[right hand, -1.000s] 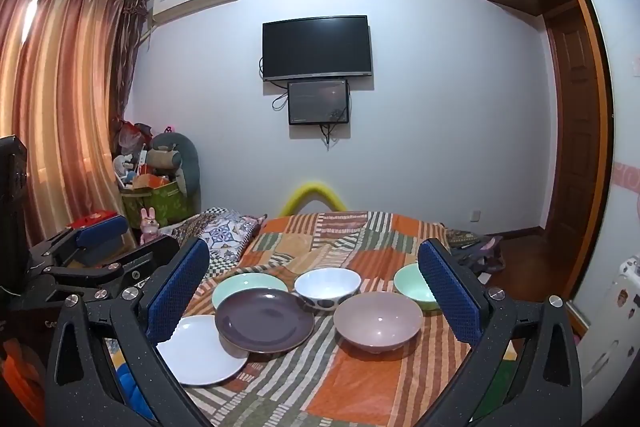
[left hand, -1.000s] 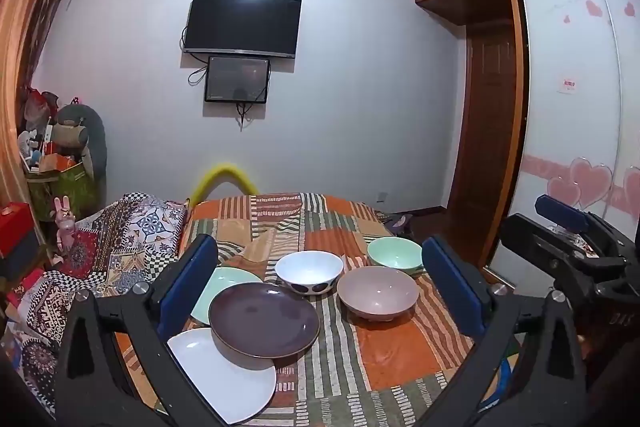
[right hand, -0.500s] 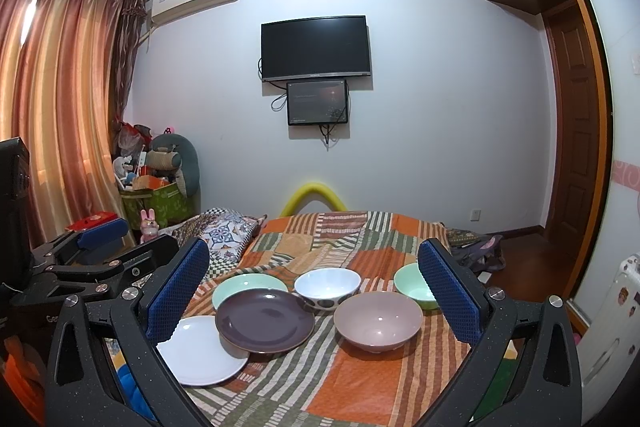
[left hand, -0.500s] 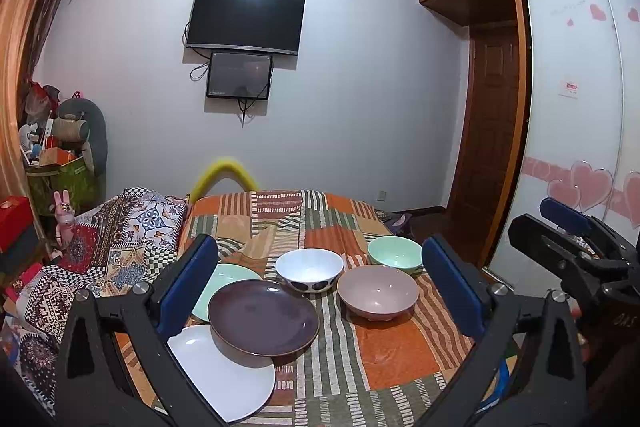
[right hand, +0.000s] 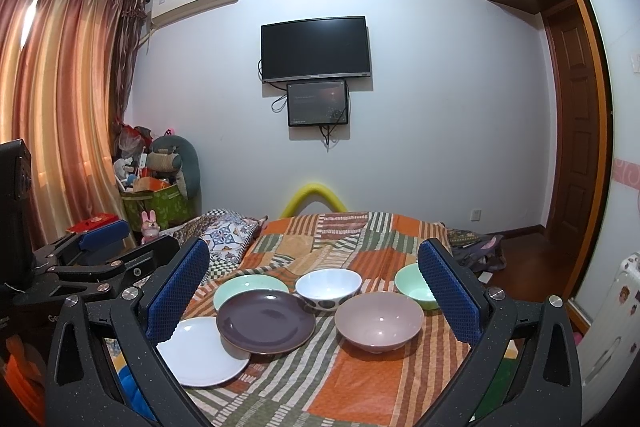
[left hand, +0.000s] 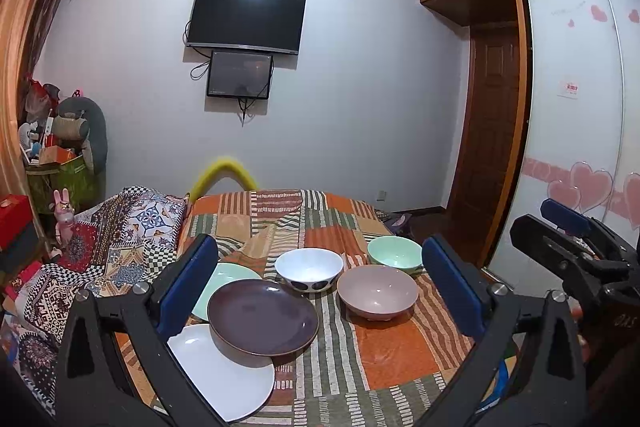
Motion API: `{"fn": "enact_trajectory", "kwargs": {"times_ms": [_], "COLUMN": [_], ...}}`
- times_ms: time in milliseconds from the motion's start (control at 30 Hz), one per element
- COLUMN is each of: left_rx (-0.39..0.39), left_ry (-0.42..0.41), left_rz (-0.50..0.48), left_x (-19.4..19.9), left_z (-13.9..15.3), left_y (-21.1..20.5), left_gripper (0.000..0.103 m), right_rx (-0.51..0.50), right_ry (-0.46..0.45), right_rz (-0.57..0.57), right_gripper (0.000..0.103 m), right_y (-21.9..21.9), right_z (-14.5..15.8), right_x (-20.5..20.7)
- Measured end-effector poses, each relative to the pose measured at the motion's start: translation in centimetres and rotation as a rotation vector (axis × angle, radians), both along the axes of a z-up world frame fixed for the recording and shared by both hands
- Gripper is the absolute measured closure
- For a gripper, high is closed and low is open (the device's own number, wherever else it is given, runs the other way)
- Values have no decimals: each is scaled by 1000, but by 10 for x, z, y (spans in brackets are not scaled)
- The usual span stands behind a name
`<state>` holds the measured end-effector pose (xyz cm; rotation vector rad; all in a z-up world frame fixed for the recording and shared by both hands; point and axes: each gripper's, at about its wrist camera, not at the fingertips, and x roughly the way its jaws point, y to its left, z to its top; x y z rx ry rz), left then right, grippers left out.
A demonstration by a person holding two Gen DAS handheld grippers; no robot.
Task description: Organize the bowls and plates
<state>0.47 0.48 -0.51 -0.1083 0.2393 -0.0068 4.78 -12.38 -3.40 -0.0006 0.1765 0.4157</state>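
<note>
I hold both grippers level above the near edge of the patchwork cloth (left hand: 384, 355), neither touching any dish. My left gripper (left hand: 320, 291) has its blue pads spread wide with nothing between them; my right gripper (right hand: 316, 291) is spread just as wide and also empty.

Seen from my left gripper, going left to right: the white plate (left hand: 228, 383) lies nearest me, low by the left finger. The dark purple plate (left hand: 262, 321) overlaps its far edge and also rests over the mint green plate (left hand: 228, 279) behind it. Straight ahead, further off, sits the white bowl with dark spots (left hand: 309, 269). To its right and nearer is the pink bowl (left hand: 378, 291), and beyond that, just beside my right finger, the mint green bowl (left hand: 394, 254). All three bowls stand upright and apart.
</note>
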Motion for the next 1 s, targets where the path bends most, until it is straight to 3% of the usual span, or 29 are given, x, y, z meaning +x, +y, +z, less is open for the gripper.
{"fn": "enact_trajectory", "kwargs": {"times_ms": [1000], "left_rx": [-22], "left_ry": [7], "left_rz": [-6], "left_x": [1], "left_z": [1], "left_y": [6], "left_gripper": [0], "right_rx": [-3], "right_ry": [-8], "right_rz": [2], "right_gripper": [0], "right_y": [0], "right_z": [1], "right_x": [-2]}}
